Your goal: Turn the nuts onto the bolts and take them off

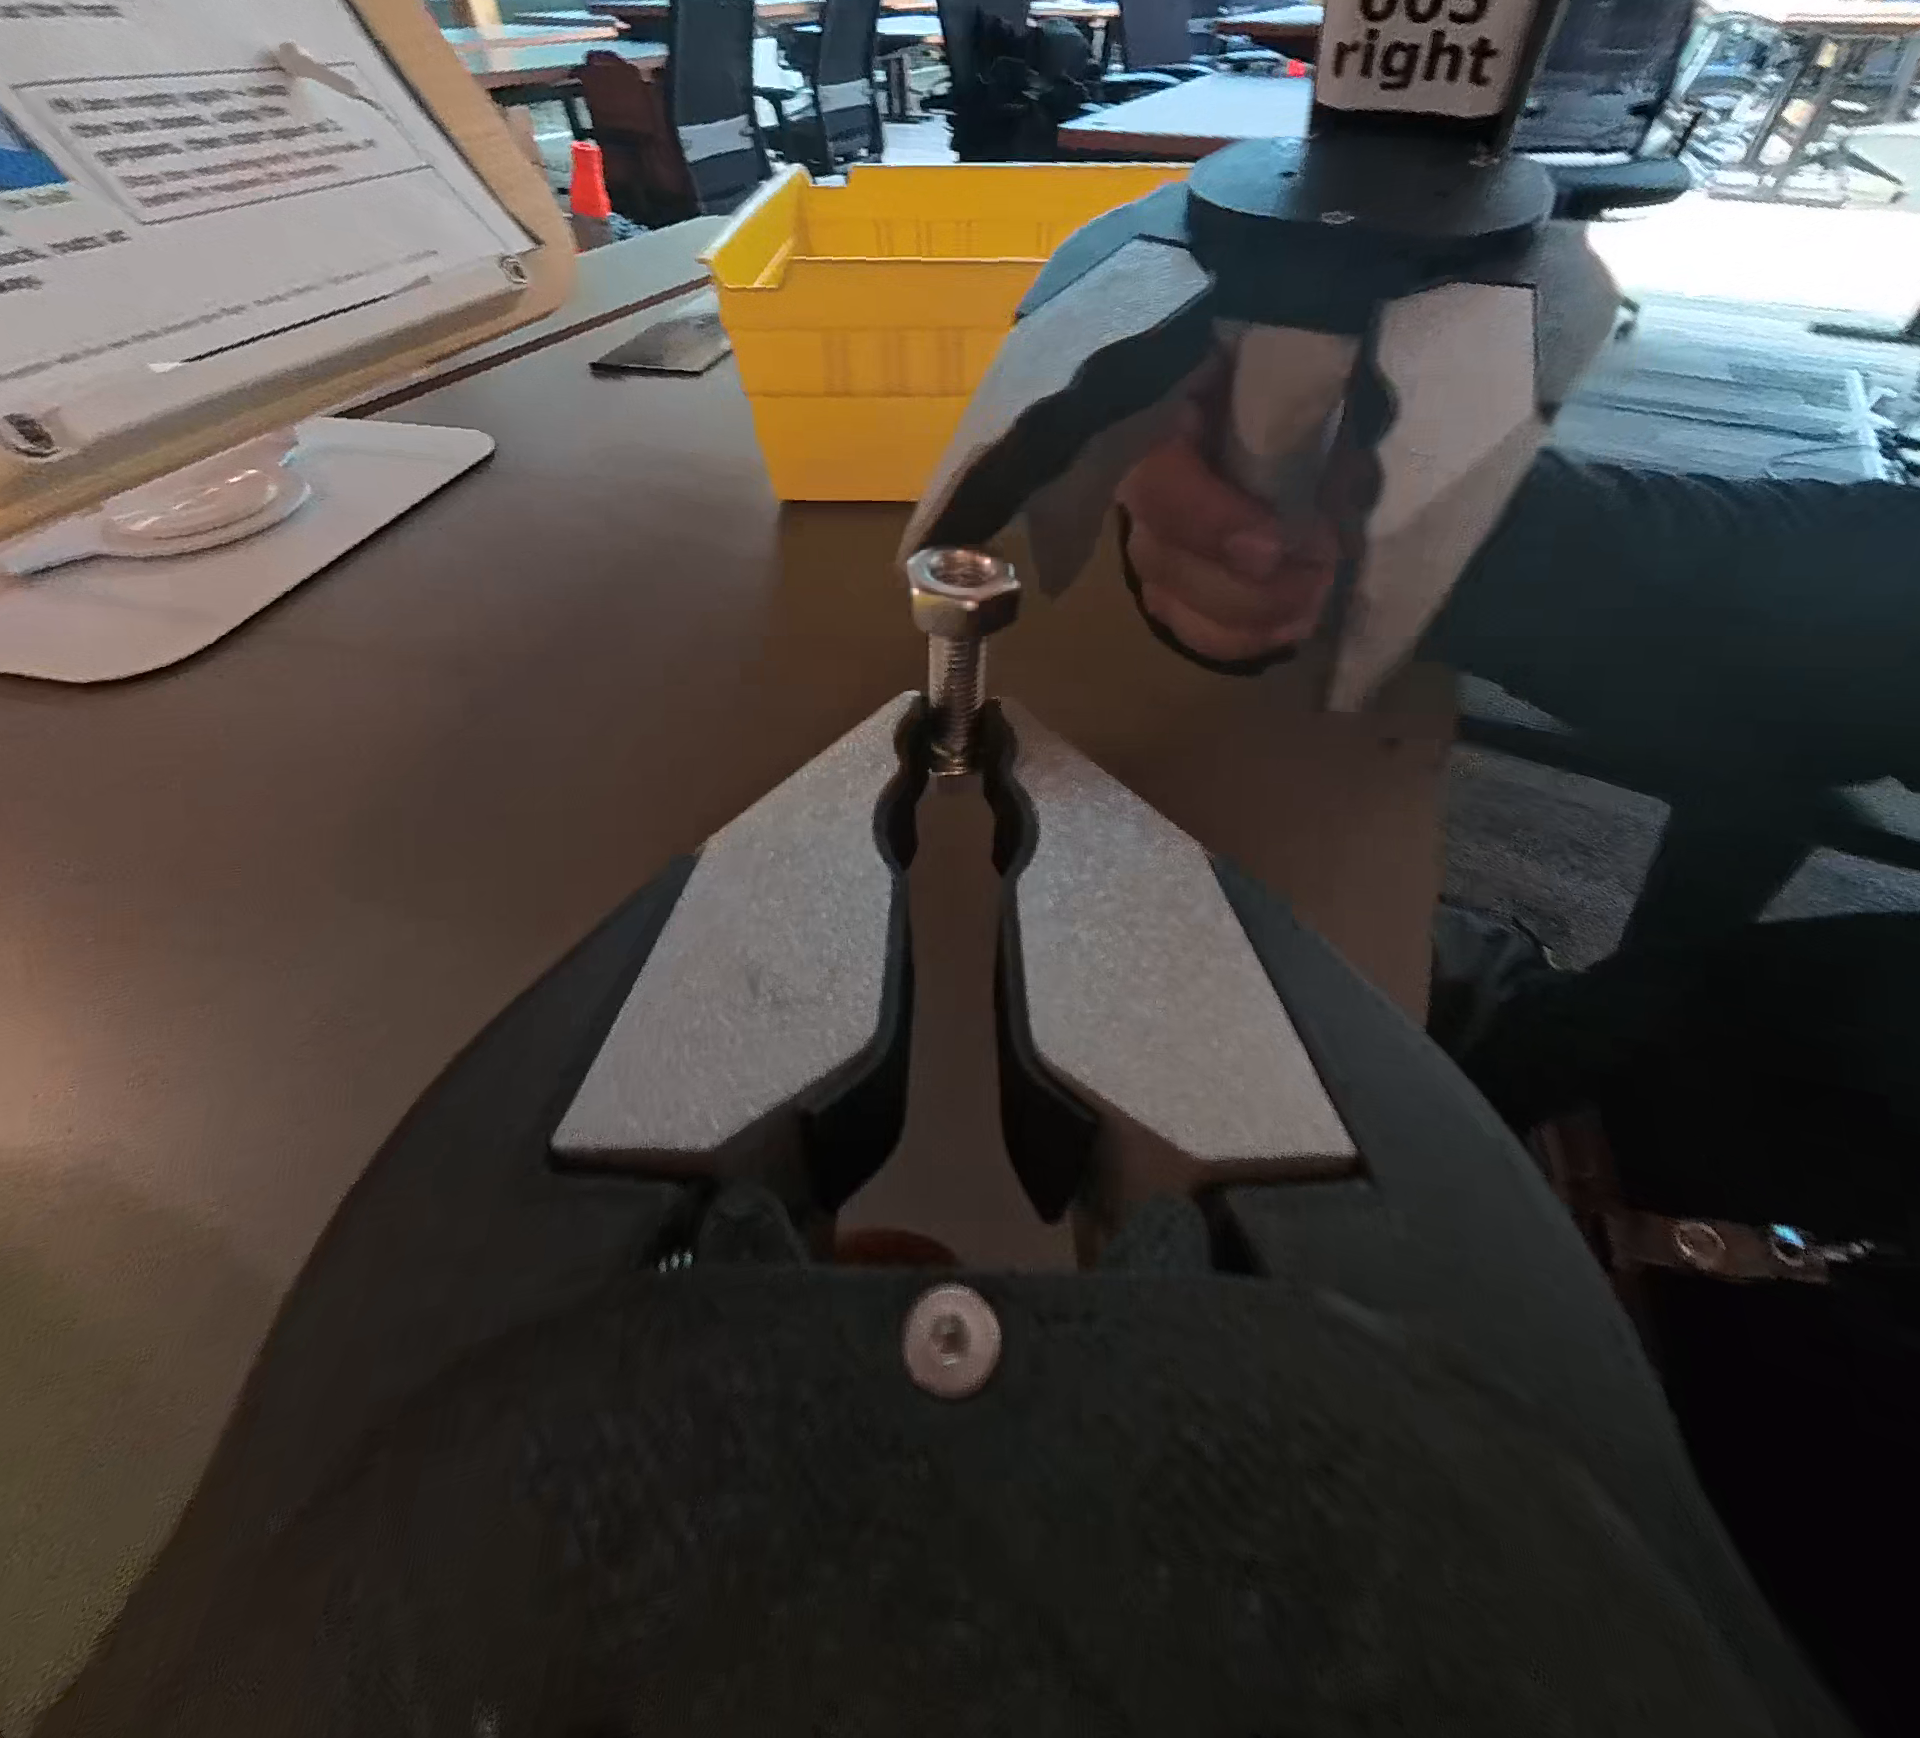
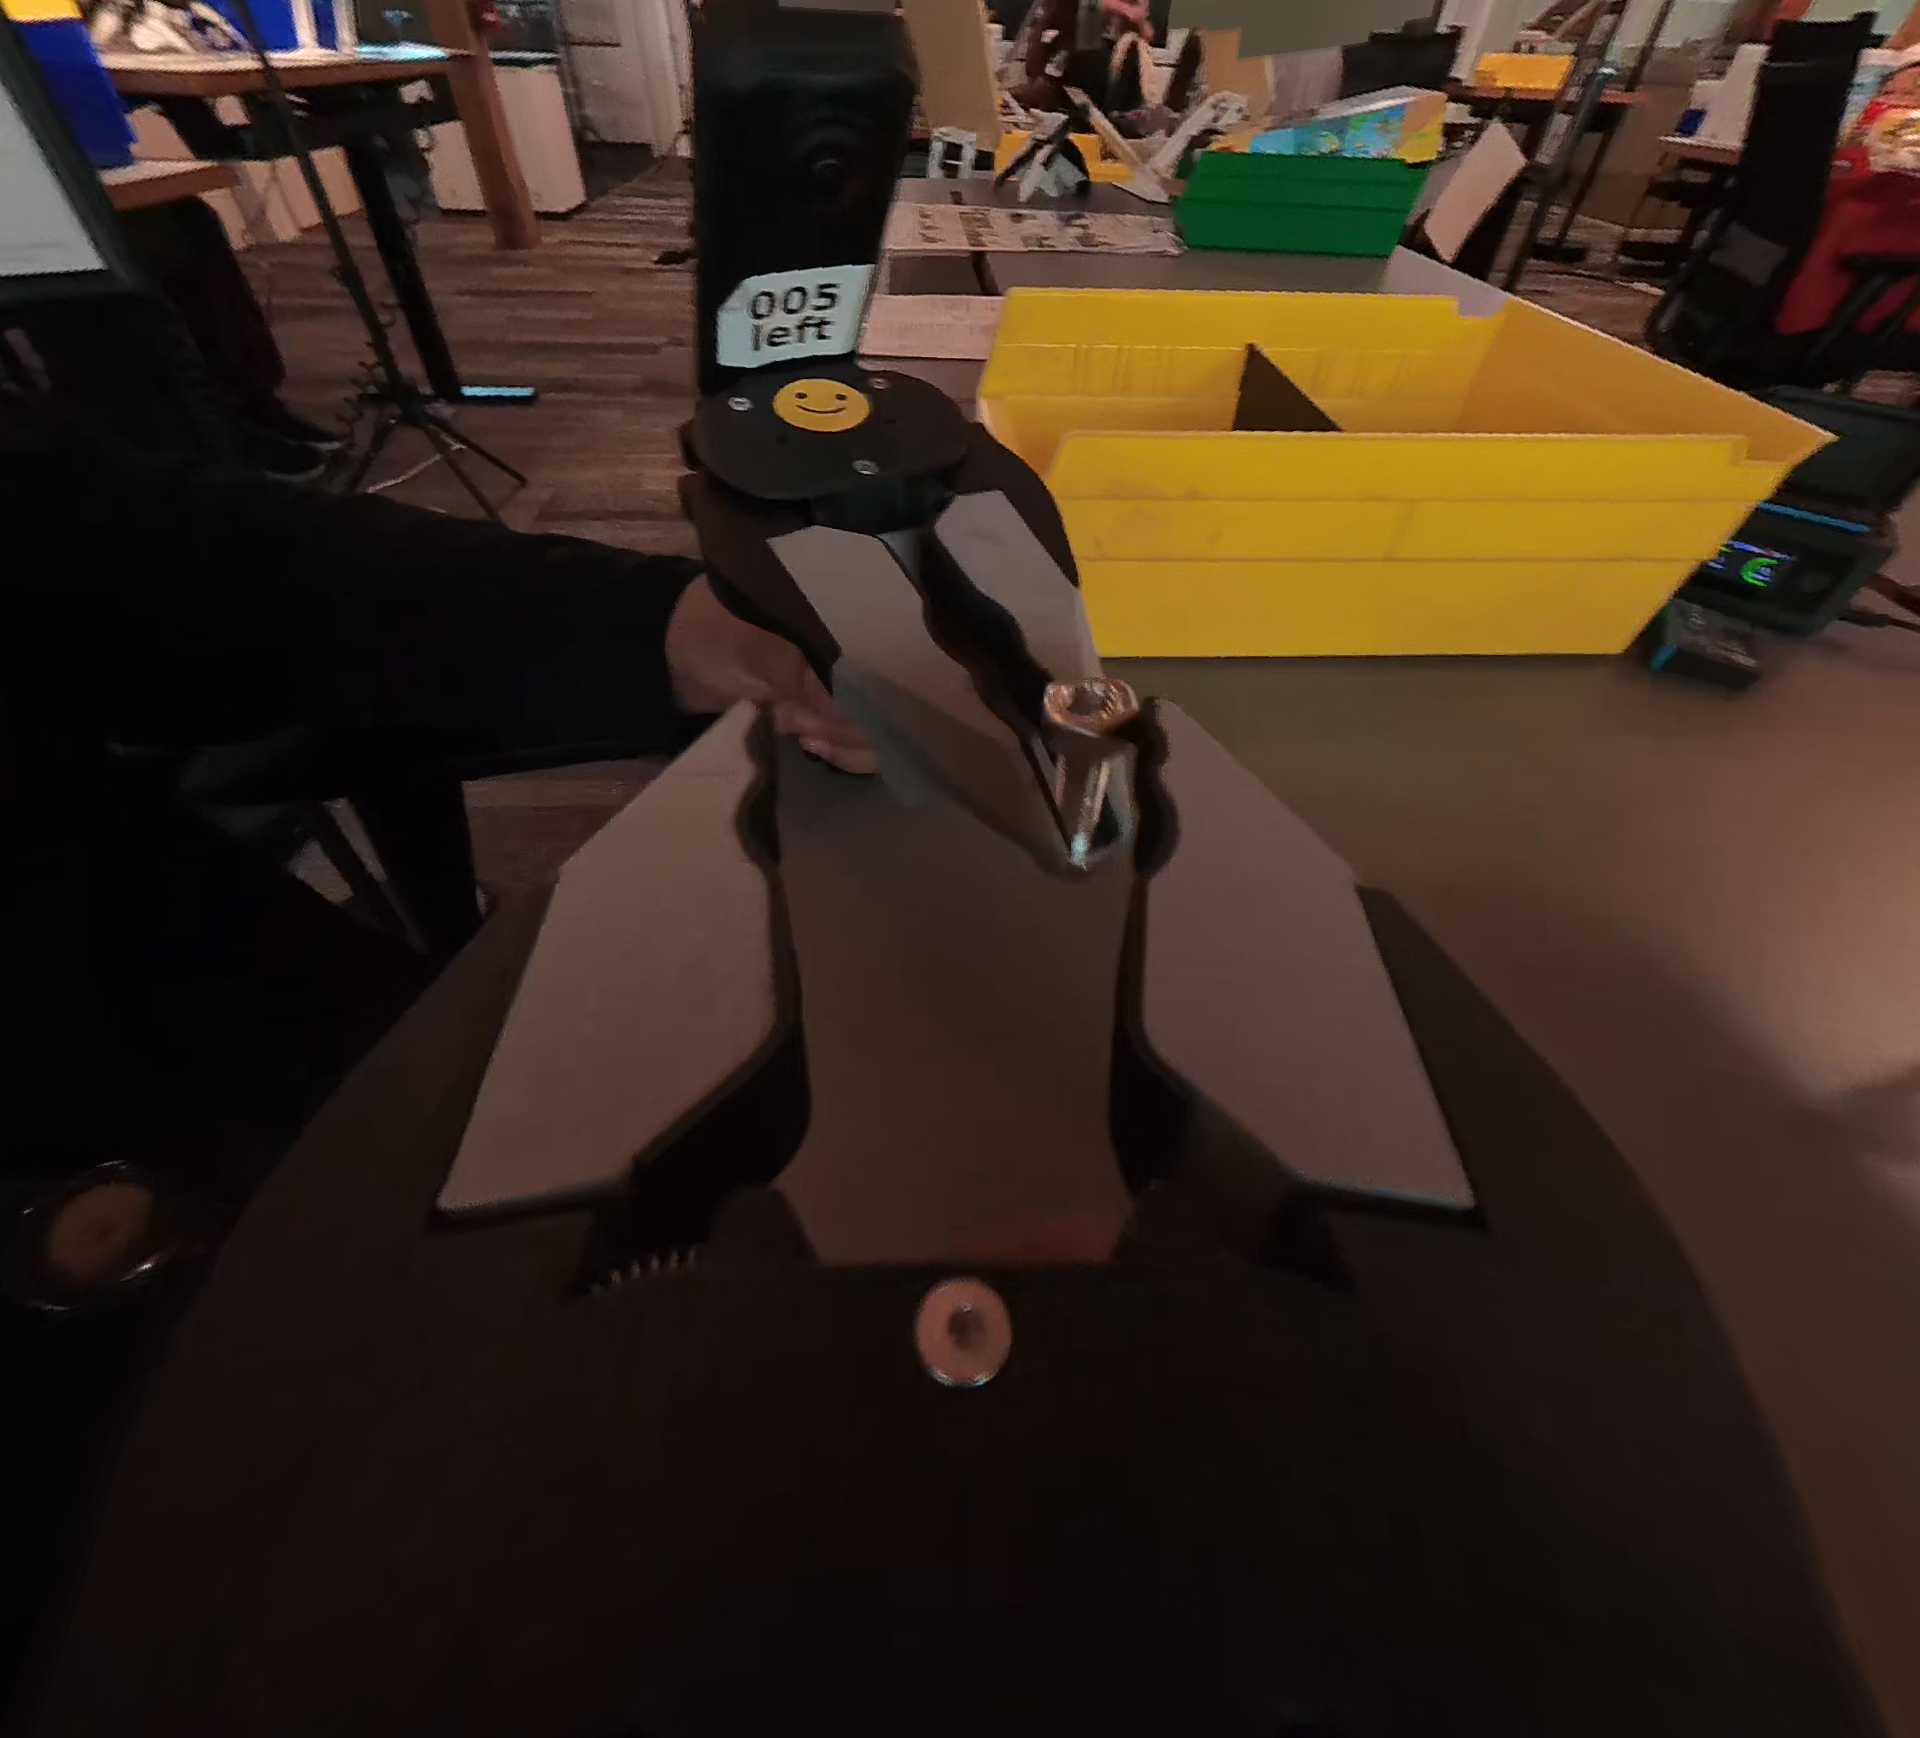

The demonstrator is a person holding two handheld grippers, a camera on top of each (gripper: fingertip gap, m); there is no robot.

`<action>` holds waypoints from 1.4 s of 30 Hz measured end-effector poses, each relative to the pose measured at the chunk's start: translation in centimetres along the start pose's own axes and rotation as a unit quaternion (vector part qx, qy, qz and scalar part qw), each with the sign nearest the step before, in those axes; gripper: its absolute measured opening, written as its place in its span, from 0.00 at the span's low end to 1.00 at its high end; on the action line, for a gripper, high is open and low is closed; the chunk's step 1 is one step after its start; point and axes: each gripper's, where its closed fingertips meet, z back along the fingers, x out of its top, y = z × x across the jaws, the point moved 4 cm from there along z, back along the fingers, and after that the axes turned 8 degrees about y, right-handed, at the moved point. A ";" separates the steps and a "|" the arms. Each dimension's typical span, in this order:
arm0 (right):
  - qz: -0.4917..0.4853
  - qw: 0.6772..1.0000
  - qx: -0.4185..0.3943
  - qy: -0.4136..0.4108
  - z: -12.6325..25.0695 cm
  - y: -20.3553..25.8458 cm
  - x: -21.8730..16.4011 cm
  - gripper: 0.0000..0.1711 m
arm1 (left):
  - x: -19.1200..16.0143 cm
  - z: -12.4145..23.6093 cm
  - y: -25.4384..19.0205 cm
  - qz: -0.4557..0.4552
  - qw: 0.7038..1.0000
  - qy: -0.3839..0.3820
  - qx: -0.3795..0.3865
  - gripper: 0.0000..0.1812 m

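The left tool (image 1: 956,732) is clamped on a shiny bolt (image 1: 953,696) that stands up over the brown desk (image 1: 416,805) with a nut (image 1: 963,590) on top, and the right tool (image 2: 956,784) is spread apart near it.

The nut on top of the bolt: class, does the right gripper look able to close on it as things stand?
Probably yes: the left gripper clamps only the bolt shank, leaving the nut exposed, and the right gripper is open beside it.
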 end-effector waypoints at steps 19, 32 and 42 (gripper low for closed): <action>-0.035 0.997 0.049 -0.055 1.7 -0.4 1.0 0.13 | 0.1 0.2 1.1 0.025 0.999 -0.010 0.031 0.04; 0.016 0.998 0.041 -0.053 1.1 0.8 1.2 0.08 | 0.3 0.8 2.8 0.078 0.994 -0.034 0.067 0.04; -0.018 1.000 0.004 -0.011 -0.5 -0.5 0.6 0.46 | 0.6 0.2 1.6 0.042 0.996 -0.034 0.078 0.04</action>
